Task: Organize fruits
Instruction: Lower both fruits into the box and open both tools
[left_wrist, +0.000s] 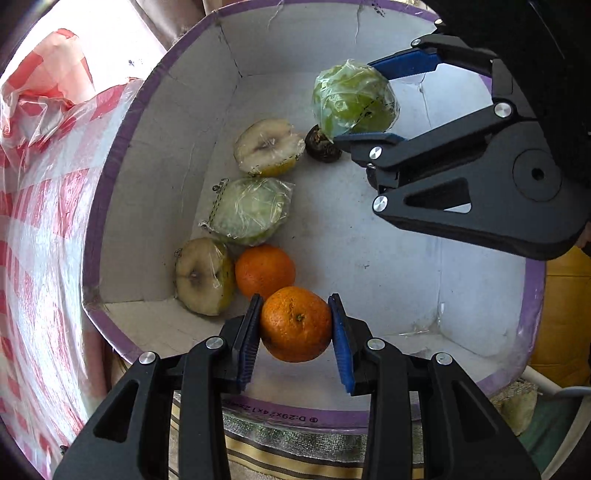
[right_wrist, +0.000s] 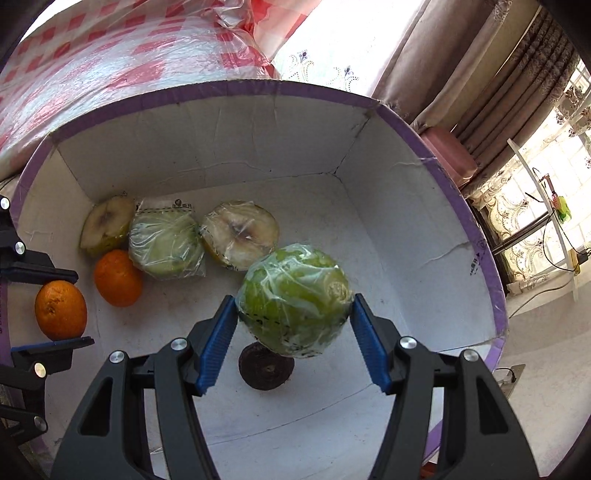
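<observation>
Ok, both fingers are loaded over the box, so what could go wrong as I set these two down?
1. The wrapped green fruit in the right gripper hangs right above a small dark fruit; lowering straight down may land on it.
2. Its plastic wrap looks slick, so it could slip from the fingers.
3. The orange in the left gripper sits near the box rim and the other orange; once released it may roll or bump that one.

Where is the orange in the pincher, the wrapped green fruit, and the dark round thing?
Held orange (left_wrist: 295, 325), left wrist view, peel.
Wrapped green fruit (right_wrist: 295, 295), right wrist view, plastic front.
Dark round thing (right_wrist: 266, 367), right wrist view, top.
</observation>
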